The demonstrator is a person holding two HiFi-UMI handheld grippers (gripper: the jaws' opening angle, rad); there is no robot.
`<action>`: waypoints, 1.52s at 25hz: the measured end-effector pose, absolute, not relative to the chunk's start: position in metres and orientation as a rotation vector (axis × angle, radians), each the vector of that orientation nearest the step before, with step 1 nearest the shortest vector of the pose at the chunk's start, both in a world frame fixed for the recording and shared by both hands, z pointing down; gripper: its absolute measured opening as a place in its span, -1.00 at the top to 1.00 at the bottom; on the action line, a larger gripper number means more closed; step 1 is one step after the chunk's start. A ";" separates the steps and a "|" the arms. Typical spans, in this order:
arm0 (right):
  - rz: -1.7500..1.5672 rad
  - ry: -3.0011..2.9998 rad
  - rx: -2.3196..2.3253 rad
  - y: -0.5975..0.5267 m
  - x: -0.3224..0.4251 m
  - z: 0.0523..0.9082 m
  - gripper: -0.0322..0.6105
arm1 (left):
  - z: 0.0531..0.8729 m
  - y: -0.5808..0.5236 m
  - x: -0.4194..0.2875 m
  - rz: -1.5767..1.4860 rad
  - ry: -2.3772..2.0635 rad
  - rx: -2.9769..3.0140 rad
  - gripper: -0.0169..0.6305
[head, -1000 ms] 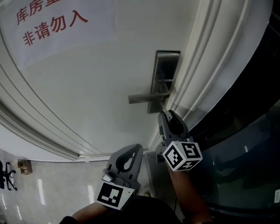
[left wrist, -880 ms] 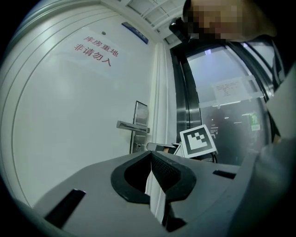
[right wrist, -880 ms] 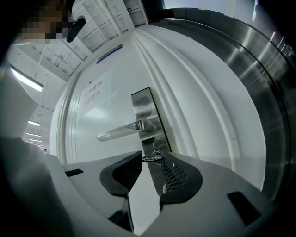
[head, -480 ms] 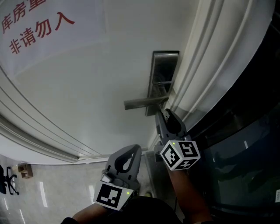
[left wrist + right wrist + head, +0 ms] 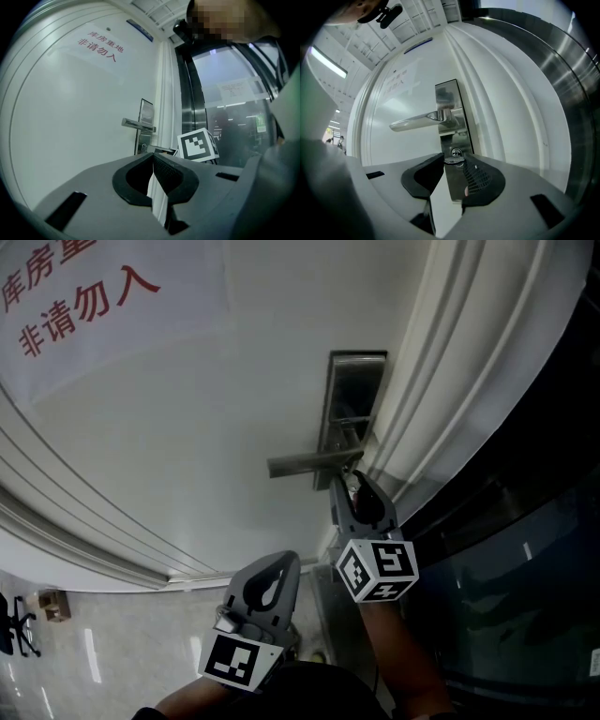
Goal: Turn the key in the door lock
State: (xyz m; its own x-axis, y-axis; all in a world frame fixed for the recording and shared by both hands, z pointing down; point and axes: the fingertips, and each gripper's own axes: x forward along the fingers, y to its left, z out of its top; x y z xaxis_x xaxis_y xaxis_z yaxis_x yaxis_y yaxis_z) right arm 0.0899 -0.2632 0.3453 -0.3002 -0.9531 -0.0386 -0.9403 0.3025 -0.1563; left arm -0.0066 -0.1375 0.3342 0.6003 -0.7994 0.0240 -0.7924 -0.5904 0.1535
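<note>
A steel lock plate [image 5: 352, 390] with a lever handle [image 5: 305, 463] sits on the white door [image 5: 187, 427]. Below the handle, my right gripper [image 5: 351, 484] is against the plate. In the right gripper view the keyhole [image 5: 455, 152] lies under the handle [image 5: 417, 122], and a small key [image 5: 453, 160] sticks out of it. My right gripper [image 5: 453, 162] is shut on that key's head. My left gripper [image 5: 287, 561] hangs lower and further back from the door, shut with nothing in it. From the left gripper view, its jaws [image 5: 153, 156] meet, with the lock plate [image 5: 146, 110] ahead.
A white paper notice with red characters [image 5: 84, 296] hangs on the door at upper left. The moulded white door frame [image 5: 441, 399] runs just right of the lock. Beyond it stands a dark glass and metal panel [image 5: 525, 549]. Glossy floor tiles [image 5: 94, 643] show at lower left.
The right gripper has twisted on the key, its marker cube now showing a different face, and sits slightly closer to the lock. The left gripper has stayed put.
</note>
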 end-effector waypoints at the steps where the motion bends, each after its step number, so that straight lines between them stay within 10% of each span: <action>1: -0.156 2.440 -1.789 -0.264 0.090 0.347 0.48 | 0.334 -0.138 -0.007 -0.073 -1.340 2.675 0.92; 38: -0.284 2.472 -1.807 -0.270 0.085 0.353 0.48 | 0.330 -0.141 -0.008 -0.107 -1.305 2.687 0.92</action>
State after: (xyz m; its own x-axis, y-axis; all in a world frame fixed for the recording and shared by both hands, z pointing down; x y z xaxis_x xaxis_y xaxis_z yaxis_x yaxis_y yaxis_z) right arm 0.0850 -0.2699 0.3532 -0.3080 -0.9498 0.0549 -0.9375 0.2931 -0.1876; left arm -0.0076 -0.1407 0.3304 0.6186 -0.7857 0.0025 -0.7749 -0.6095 0.1673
